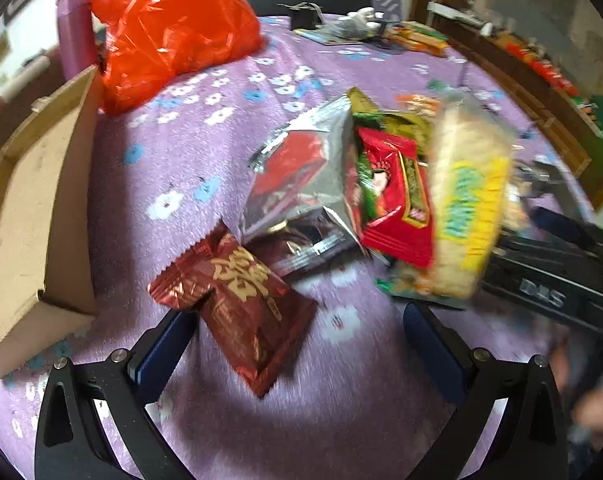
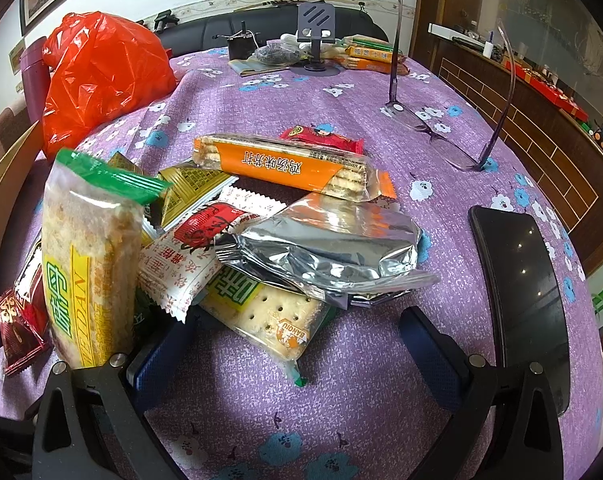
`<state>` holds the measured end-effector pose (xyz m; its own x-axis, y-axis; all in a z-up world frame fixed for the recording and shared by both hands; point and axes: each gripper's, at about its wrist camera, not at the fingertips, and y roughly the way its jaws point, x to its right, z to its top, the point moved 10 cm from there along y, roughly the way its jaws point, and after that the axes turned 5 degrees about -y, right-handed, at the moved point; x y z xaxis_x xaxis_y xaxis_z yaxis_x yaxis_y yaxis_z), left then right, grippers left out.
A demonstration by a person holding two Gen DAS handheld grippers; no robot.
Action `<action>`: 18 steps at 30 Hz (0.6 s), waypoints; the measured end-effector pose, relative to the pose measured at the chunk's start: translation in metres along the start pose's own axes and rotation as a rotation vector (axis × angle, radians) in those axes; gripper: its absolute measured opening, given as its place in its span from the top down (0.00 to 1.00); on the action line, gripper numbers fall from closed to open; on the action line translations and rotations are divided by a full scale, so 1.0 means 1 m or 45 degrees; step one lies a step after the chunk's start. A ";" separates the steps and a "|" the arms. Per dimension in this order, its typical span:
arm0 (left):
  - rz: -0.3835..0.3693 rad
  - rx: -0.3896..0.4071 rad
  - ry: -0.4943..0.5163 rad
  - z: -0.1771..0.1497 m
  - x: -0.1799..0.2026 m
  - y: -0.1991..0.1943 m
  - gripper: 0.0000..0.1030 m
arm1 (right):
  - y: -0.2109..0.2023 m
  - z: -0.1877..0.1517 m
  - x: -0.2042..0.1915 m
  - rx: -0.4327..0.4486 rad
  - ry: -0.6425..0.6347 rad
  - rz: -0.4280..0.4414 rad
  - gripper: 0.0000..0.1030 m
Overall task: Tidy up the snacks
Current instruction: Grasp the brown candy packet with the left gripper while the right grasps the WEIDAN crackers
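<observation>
The left claw [image 1: 297, 328] is spread wide over the purple flowered bench [image 1: 173, 168], with a dark red snack packet [image 1: 241, 304] lying between its fingers, against the left one. The right claw [image 2: 297, 344] is also spread, at the near edge of the snack pile [image 2: 261, 216], where a cracker pack [image 2: 269, 320] lies under a silver pouch [image 2: 325, 248]. A cardboard box [image 1: 33, 216] stands left of the pile.
</observation>
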<state>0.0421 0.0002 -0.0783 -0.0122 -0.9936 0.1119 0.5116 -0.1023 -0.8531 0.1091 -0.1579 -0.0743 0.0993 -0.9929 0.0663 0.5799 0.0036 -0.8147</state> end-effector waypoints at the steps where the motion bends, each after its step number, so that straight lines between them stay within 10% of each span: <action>1: -0.047 0.001 0.000 -0.002 -0.002 -0.006 0.00 | -0.001 -0.001 -0.001 -0.001 -0.011 0.010 0.01; 11: -0.162 0.102 -0.048 -0.009 -0.034 -0.065 0.00 | -0.023 0.001 -0.006 0.089 0.011 0.189 0.01; 18: -0.179 0.059 -0.069 -0.020 -0.033 -0.060 0.19 | -0.062 0.001 0.000 0.191 0.116 0.283 0.01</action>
<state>-0.0052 0.0386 -0.0405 -0.0411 -0.9656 0.2569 0.5472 -0.2368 -0.8028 0.0743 -0.1576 -0.0231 0.1682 -0.9723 -0.1620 0.6658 0.2333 -0.7087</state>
